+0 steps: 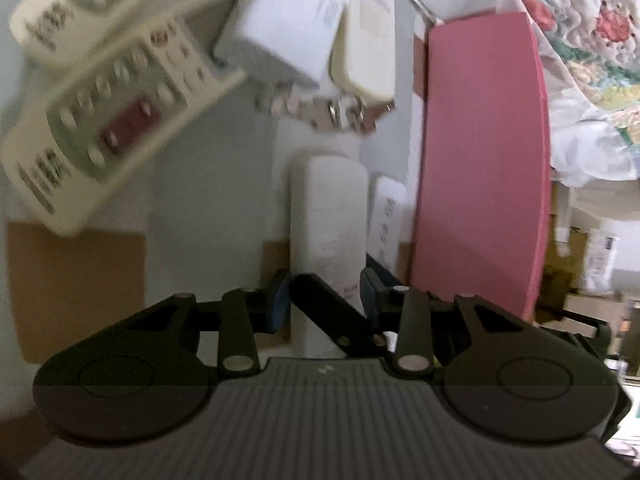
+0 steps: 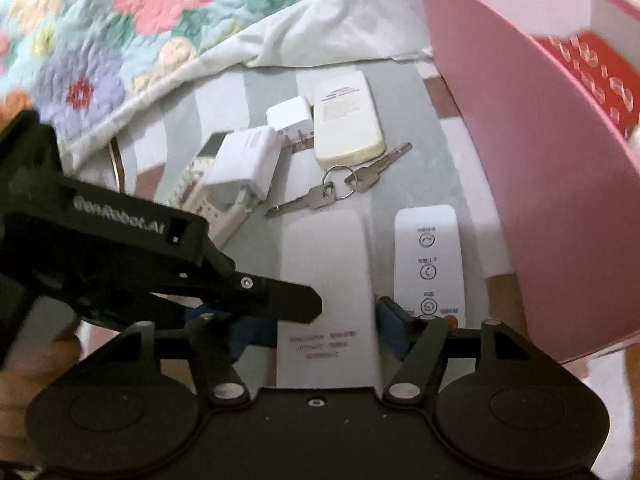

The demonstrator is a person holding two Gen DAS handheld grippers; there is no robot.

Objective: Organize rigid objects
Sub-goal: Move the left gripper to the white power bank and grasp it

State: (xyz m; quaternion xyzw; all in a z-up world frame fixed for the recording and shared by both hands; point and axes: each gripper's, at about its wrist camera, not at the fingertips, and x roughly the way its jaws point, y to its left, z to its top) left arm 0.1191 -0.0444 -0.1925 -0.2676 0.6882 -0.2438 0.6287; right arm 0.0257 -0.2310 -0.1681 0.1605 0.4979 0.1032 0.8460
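Both grippers, right gripper (image 2: 326, 324) and left gripper (image 1: 326, 296), astride white remote (image 2: 326, 280).

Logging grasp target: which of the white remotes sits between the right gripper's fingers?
The plain-backed remote with small red print, between the right gripper fingers. The round-button remote lies beside it, nearer the pink box.

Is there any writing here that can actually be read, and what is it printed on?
"OmiRobot.AI", first letters uncertain: white lettering on the left gripper body, right wrist view.
Red print on the white remote between the right gripper fingers: too blurred.
Button labels on the slim white remote: too small.
Print on the cream remote: blurred.
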